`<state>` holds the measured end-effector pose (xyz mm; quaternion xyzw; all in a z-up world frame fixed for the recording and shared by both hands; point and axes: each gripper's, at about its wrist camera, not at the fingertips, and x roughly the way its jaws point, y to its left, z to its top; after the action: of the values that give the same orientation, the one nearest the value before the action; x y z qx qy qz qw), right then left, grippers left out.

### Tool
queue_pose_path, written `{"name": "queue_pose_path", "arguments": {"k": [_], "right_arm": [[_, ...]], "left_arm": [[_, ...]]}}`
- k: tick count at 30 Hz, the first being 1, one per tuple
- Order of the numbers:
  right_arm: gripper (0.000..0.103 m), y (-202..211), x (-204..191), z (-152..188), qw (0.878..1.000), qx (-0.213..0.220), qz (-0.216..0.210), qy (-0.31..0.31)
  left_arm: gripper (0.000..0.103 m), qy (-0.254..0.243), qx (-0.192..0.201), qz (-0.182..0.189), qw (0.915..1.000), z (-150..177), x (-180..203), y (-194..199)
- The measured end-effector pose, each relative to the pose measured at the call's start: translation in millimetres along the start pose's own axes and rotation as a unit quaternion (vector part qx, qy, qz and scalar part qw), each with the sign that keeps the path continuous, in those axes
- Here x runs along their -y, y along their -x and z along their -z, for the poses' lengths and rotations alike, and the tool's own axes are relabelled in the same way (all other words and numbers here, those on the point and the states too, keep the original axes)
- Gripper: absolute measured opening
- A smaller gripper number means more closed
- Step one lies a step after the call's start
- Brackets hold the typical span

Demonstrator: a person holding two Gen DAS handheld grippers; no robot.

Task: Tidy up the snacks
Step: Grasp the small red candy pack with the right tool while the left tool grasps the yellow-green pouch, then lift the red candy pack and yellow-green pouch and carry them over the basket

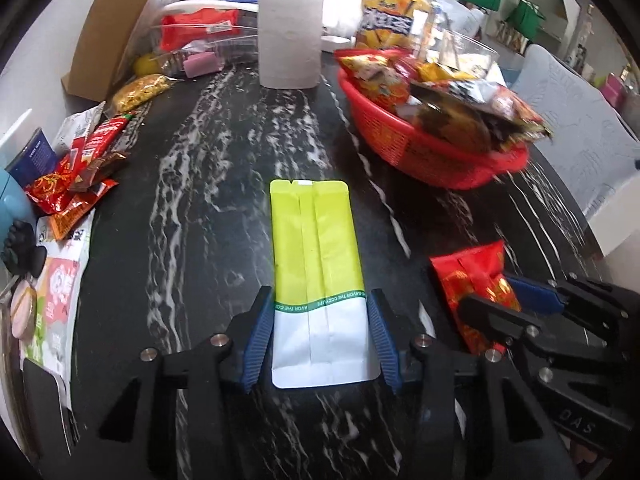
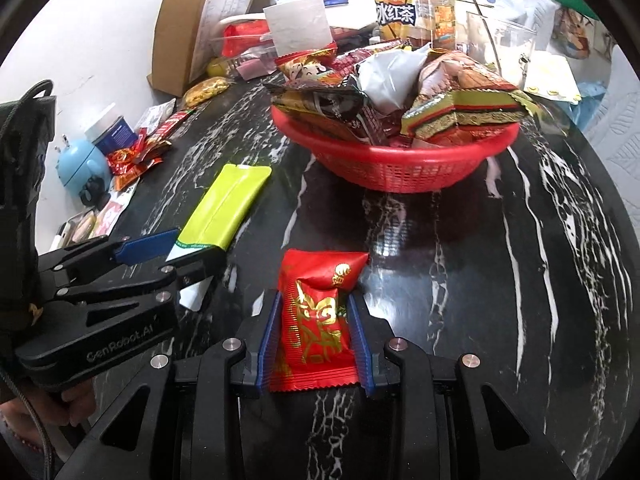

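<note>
My left gripper (image 1: 318,300) is shut on a long yellow-green and white snack pouch (image 1: 316,264), its blue pads against the pouch's white end just above the black marble table (image 1: 208,184). My right gripper (image 2: 314,300) is shut on a red and gold snack packet (image 2: 316,312), which also shows in the left wrist view (image 1: 472,280). A red mesh basket (image 2: 400,168), heaped with snack bags, stands beyond both; it shows in the left wrist view (image 1: 424,144) at the upper right. The pouch (image 2: 224,208) and left gripper (image 2: 176,248) show in the right wrist view.
A toilet paper roll (image 1: 290,38), an iced tea bottle (image 1: 394,12), a cardboard box (image 1: 116,28) and a clear container (image 1: 200,36) crowd the table's far end. Loose red sachets (image 1: 76,176) and a blue figurine (image 2: 80,164) lie along the left edge.
</note>
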<state>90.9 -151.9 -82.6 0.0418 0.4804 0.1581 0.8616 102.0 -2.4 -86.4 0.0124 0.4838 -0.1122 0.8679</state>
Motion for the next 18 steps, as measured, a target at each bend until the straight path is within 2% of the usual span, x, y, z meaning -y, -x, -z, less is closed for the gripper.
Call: {"name": "queue_pose_path", "arguments": {"k": [18], "right_arm": [[0.033, 43, 1, 59, 1.000, -0.007, 0.003, -0.004]], "left_arm": [[0.046, -0.034, -0.025, 0.018, 0.9990, 63, 38, 38]]}}
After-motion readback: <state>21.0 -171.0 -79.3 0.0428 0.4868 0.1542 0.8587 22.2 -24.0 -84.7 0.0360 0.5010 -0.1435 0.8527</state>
